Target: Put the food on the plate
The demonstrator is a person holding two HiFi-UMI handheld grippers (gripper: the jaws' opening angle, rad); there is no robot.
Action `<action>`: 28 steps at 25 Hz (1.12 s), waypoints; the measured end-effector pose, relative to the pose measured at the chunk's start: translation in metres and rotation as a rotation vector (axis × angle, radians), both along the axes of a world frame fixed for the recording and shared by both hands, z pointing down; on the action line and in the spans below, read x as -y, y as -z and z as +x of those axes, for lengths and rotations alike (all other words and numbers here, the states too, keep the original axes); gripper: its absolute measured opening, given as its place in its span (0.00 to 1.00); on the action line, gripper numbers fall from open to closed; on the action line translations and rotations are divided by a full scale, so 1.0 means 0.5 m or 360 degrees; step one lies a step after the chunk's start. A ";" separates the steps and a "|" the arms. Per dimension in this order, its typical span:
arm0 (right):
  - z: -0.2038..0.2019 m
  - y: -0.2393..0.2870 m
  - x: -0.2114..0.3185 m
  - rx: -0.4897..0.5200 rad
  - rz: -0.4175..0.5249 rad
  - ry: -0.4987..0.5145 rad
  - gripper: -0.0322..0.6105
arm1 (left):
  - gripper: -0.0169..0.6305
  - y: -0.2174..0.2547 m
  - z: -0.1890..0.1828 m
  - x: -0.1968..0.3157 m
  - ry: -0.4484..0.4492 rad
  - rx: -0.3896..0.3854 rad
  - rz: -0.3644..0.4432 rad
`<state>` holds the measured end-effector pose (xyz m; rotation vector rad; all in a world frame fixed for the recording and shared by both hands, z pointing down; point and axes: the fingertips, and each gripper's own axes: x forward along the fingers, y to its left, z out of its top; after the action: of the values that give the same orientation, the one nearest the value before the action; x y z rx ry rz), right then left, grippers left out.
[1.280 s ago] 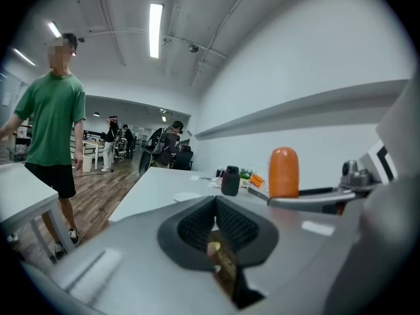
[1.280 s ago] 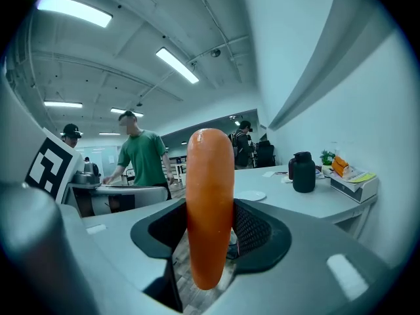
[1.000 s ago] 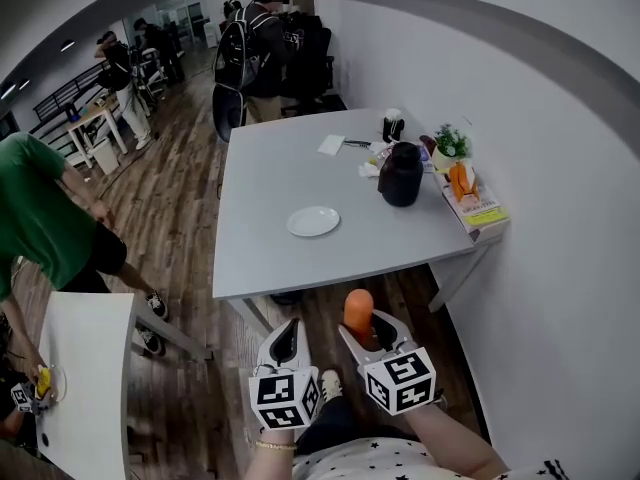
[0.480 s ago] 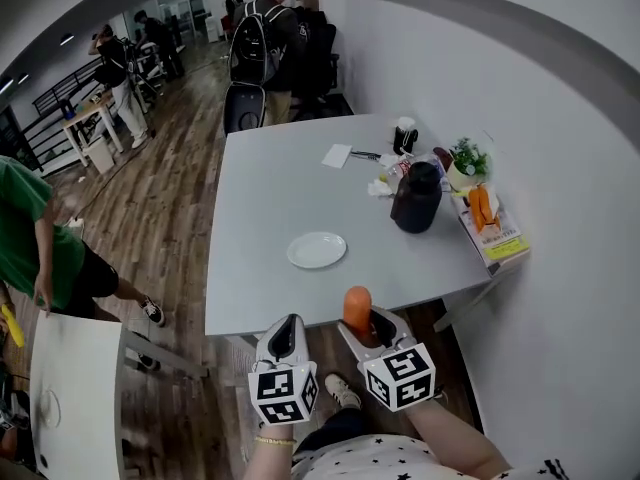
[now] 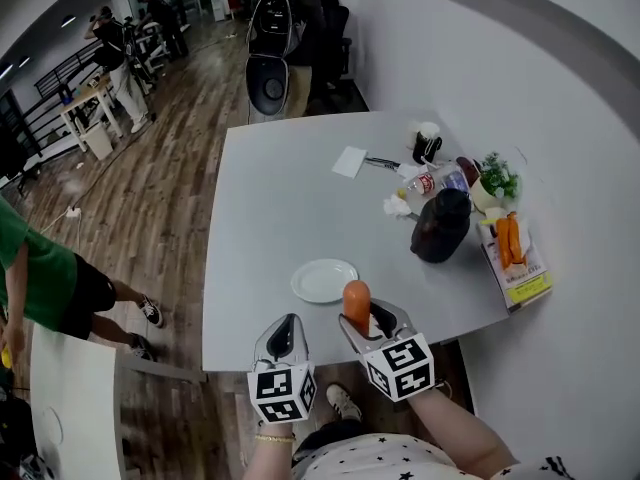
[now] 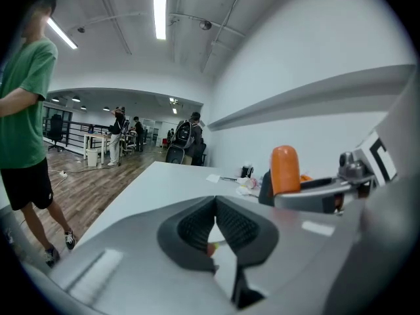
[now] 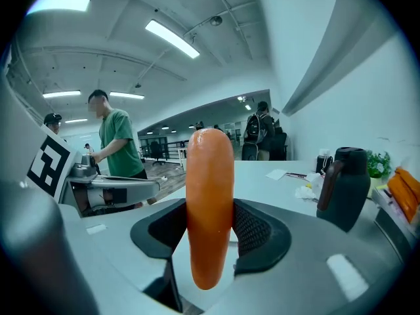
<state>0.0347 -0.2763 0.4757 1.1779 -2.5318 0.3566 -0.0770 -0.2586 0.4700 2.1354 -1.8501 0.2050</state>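
At the near edge of the grey table (image 5: pixel 270 208) we record one white plate (image 5: pixel 324 280), lying flat close to that edge. We also record one orange food piece (image 5: pixel 356 304), rounded and sausage-shaped. It stands upright in the right gripper (image 5: pixel 370 320), whose jaws are clamped on its sides, and in the head view its top shows just right of the plate. Beside it we note the left gripper (image 5: pixel 288 326), jaws pressed together with nothing between them. Farther back on the table's right side we count a dark jug (image 5: pixel 440 226), a clear bottle (image 5: pixel 432 182), a small potted plant (image 5: pixel 497 176), a white paper slip (image 5: pixel 350 161), and two orange sticks (image 5: pixel 508 240) on a flat box by the wall.
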 end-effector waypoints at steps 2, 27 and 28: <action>-0.006 -0.021 0.040 -0.0069 -0.0030 0.0035 0.38 | 0.04 -0.013 -0.008 0.033 0.0008 -0.0008 -0.0018; -0.161 -0.348 0.258 -0.1524 -0.0327 0.1276 0.38 | 0.04 -0.157 -0.097 0.198 0.0031 -0.0080 -0.0269; -0.163 -0.356 0.257 -0.1555 -0.0342 0.1308 0.38 | 0.04 -0.160 -0.097 0.199 0.0032 -0.0081 -0.0275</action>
<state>-0.0466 -0.4048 0.6536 0.0694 -1.7901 -0.1415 -0.1256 -0.3581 0.5499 1.9869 -1.7569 0.2921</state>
